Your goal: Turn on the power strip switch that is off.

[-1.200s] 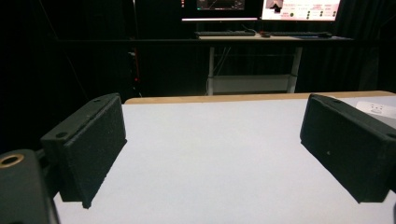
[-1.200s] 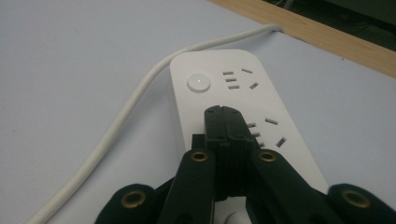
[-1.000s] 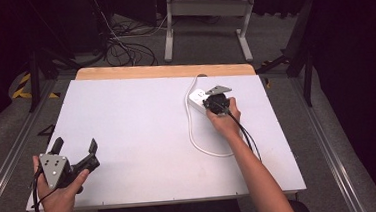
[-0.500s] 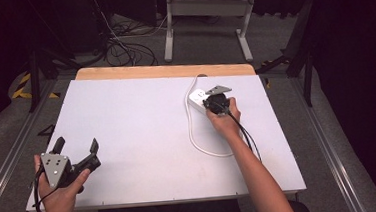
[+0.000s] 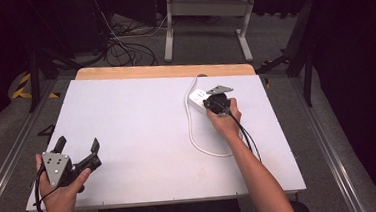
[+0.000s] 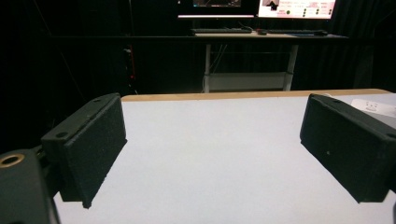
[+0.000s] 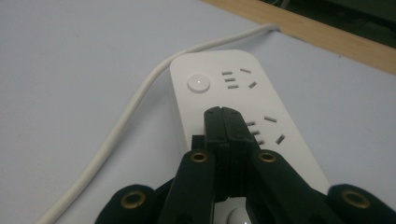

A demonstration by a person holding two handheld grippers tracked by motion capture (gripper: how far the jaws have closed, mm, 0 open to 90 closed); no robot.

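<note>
A white power strip (image 5: 198, 98) (image 7: 243, 116) lies at the back right of the white table (image 5: 137, 124), its white cable (image 5: 194, 135) (image 7: 116, 135) looping toward the front. My right gripper (image 5: 214, 104) (image 7: 225, 116) is shut with nothing between its jaws; its tips hover over or rest on the strip's top, just behind the round button (image 7: 198, 83). My left gripper (image 5: 77, 146) (image 6: 210, 154) stands open near the table's front left corner, held above the surface and pointing across the table. Its black pads (image 6: 93, 144) have nothing between them.
A wooden strip (image 5: 163, 70) runs along the table's far edge. Behind the table stand a desk frame (image 5: 204, 14) and tangled cables (image 5: 122, 50) on the floor. Metal rails (image 5: 9, 158) run along both sides of the table.
</note>
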